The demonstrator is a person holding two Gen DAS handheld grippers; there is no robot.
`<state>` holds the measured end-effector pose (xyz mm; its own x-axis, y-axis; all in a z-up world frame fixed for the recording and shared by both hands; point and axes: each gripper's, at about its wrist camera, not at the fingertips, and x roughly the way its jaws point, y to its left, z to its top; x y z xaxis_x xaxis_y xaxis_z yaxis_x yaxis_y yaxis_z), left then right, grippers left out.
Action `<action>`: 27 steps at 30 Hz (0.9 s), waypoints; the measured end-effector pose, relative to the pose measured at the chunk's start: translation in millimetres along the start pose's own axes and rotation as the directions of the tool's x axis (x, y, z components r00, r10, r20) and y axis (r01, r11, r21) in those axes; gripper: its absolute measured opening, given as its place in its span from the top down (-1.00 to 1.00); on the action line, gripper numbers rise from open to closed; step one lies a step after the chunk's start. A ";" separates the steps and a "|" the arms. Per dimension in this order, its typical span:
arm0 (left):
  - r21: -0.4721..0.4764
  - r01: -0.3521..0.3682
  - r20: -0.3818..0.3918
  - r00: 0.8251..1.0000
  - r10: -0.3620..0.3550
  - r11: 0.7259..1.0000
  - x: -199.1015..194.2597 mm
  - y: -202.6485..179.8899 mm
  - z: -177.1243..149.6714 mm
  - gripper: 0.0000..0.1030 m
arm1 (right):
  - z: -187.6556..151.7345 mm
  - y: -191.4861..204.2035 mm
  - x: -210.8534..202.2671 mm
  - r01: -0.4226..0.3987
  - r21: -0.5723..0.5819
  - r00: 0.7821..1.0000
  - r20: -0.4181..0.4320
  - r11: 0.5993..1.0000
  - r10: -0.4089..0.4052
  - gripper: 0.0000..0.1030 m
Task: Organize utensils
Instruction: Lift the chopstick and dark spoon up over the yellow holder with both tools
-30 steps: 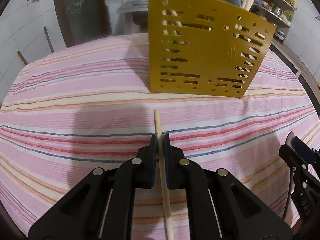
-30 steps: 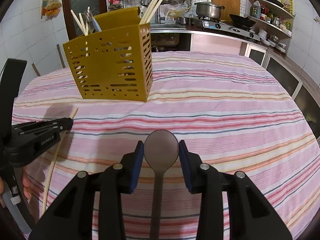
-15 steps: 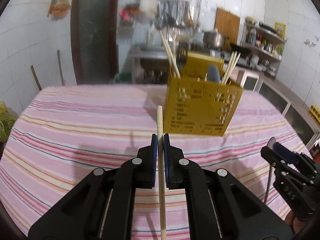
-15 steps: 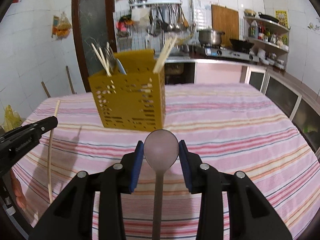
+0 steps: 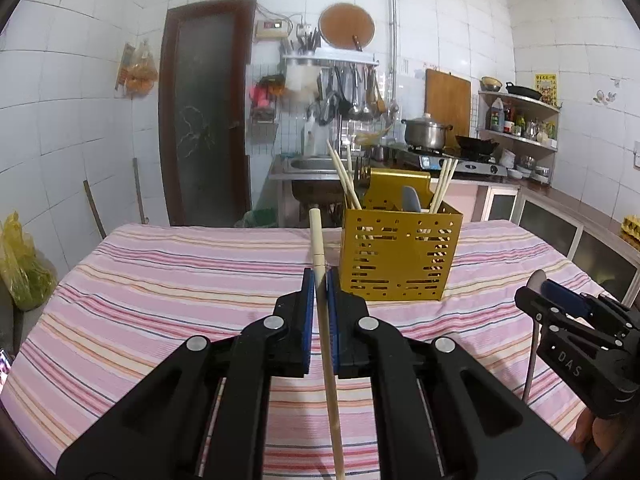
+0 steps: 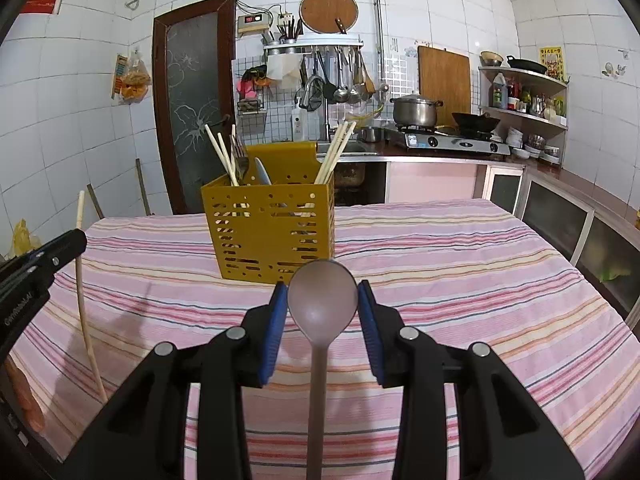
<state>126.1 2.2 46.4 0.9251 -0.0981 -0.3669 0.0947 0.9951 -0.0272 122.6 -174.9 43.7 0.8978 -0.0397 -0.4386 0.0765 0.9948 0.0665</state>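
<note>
Chopstick (image 5: 320, 264) between closed jaws, seemingly upright

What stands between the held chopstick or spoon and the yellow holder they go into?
Nothing visible. Only bare striped tablecloth lies between the chopstick in the left gripper, the spoon in the right gripper, and the holder, whose open top already holds chopsticks.
</note>
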 end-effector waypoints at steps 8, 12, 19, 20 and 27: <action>-0.020 0.005 0.022 1.000 -0.005 1.000 -12.2 5.6 -0.3 0.90 | 0.4 2.3 -11.2 0.007 -0.007 1.000 0.026 1.000 -0.007 0.30; -0.022 0.014 0.043 0.999 -0.013 1.000 -18.0 6.4 3.7 0.91 | 5.2 2.4 -17.3 0.007 -0.010 0.999 0.051 1.000 -0.007 0.30; -0.022 0.039 0.086 0.996 -0.037 0.999 -25.5 6.6 18.8 0.91 | 20.6 -1.2 -20.4 0.008 -0.007 0.997 0.081 1.000 -0.008 0.30; -0.025 0.043 0.091 0.995 -0.041 0.999 -25.4 6.8 22.8 0.91 | 23.8 -2.4 -19.1 0.008 -0.006 0.996 0.083 1.000 -0.008 0.30; -0.041 0.076 0.120 0.990 -0.071 0.996 -14.0 8.9 62.2 0.91 | 52.9 -6.3 -11.0 0.001 0.003 0.993 0.117 1.000 -0.001 0.30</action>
<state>136.8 11.8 109.1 0.9536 -0.1687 -0.2493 0.1497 0.9843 -0.0936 135.2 -185.6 95.5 0.9422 -0.0512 -0.3311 0.0782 0.9946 0.0689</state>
